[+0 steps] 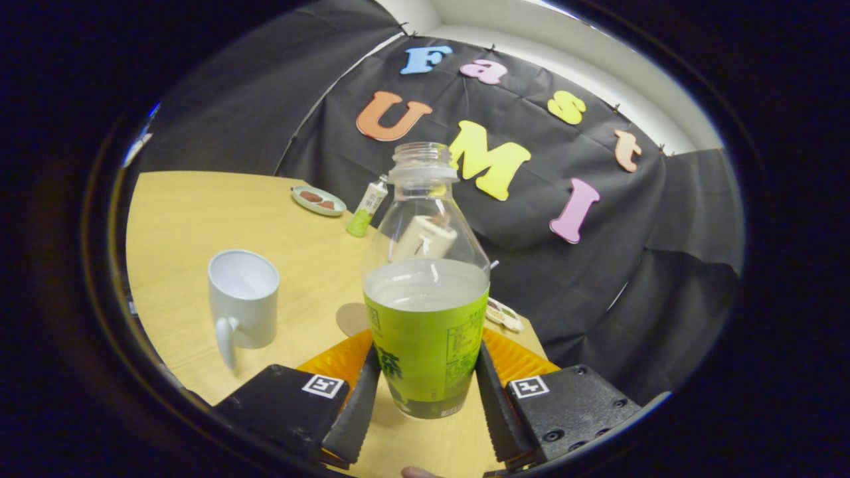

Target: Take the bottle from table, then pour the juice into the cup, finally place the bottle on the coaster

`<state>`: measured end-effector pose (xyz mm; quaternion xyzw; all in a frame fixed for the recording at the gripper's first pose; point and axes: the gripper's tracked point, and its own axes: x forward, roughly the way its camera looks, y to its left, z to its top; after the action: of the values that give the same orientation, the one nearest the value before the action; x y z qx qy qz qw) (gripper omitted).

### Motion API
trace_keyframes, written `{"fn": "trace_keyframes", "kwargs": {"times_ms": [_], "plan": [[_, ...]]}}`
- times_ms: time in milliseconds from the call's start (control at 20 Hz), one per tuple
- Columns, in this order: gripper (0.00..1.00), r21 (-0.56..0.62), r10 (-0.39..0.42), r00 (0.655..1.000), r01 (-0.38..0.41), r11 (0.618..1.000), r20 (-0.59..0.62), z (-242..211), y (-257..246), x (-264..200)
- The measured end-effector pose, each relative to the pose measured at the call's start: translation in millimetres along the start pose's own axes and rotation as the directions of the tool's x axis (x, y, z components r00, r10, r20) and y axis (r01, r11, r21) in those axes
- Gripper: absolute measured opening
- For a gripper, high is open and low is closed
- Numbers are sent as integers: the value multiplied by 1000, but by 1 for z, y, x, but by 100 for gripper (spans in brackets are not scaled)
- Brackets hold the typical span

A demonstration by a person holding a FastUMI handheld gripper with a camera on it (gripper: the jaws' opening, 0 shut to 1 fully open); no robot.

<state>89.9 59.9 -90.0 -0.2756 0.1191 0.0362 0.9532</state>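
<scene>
Both fingers of the hand-held gripper (425, 398) pressed the capless bottle (425, 312) upright between them, near the worktop (199, 219) edge. Left of it stood the white cup (244, 302); just beyond lay the round coaster (352, 318).

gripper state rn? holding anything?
Gripper: shut on the bottle, one of its fingers pressing each side of the green label; bottle upright, cap off.
</scene>
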Motion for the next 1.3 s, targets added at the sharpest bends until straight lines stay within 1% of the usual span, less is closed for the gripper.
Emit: {"fn": "trace_keyframes", "kwargs": {"times_ms": [100,200,350,450,600,700,800,950,1050,1200,1300], "plan": [[76,-92,-42,999,42,995,9,5,-1,-1],[76,-200,-73,997,77,977,29,11,2,1],[76,-349,-98,994,111,930,56,17,9,7],[76,-413,-106,992,125,902,69,19,15,7],[76,-466,-100,993,114,877,55,15,25,14],[76,-512,-119,992,129,849,52,14,24,17],[76,-562,-145,987,157,812,66,16,20,16],[76,-638,-179,978,204,743,106,22,18,15],[76,-673,-185,975,218,706,121,24,17,15],[76,-701,-180,976,216,679,126,29,16,18],[76,-724,-180,975,218,655,131,32,17,16]]}}
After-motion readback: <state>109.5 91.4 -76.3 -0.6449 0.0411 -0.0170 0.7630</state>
